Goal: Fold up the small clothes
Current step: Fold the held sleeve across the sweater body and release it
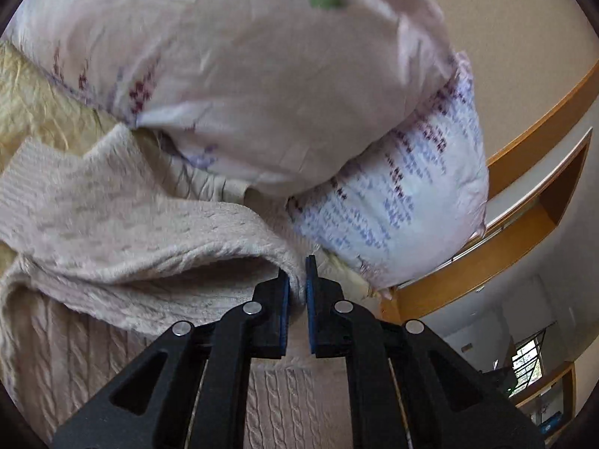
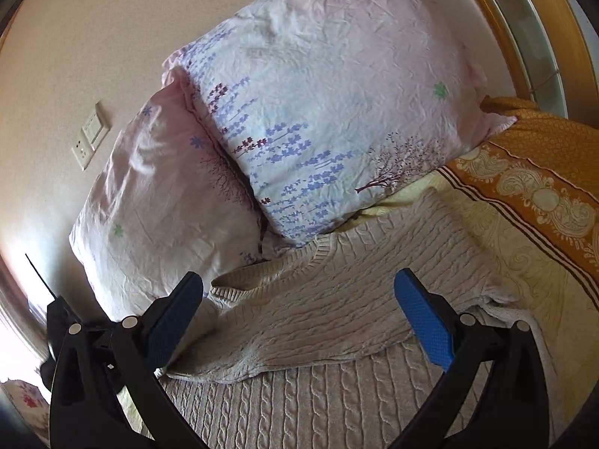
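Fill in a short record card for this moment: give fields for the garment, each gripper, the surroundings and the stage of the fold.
Garment: beige cable-knit sweater, lying on the bed with one part folded over the body.
Left gripper: fingers shut on a fold of the sweater's edge.
Right gripper: fingers wide apart above the sweater, holding nothing.
Surroundings: two pale pink pillows with purple flower print, cream bedsheet, orange patterned blanket, white wall socket.
Stage: fold partly done; not yet a compact bundle.
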